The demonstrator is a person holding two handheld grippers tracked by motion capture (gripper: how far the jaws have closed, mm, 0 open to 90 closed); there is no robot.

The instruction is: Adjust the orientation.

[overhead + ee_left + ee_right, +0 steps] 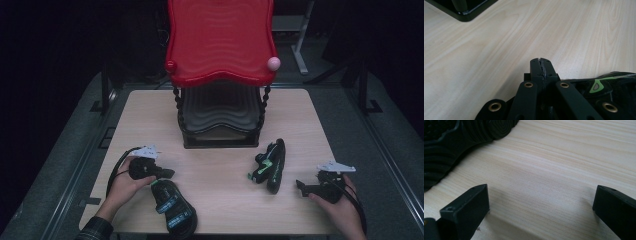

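Two black shoes lie on the wooden table (300, 115). One shoe (172, 207), with blue marks, sits at the front left. The other shoe (270, 165), with green marks, lies on its side right of centre. My left gripper (170, 174) is just above the front-left shoe and points right. Its jaws are shut with nothing between them (541, 61), and a green-marked part of that shoe (609, 82) shows beside them. My right gripper (301, 186) is low at the right and points left at the tipped shoe's ridged sole (454, 140). It stands open (541, 202) over bare wood.
A two-tier rack stands at the back centre, with a red wavy top tray (220, 40) and a black lower tray (220, 120). Its black base corner (469, 12) shows ahead of the left gripper. A pink ball (273, 63) tops one red corner.
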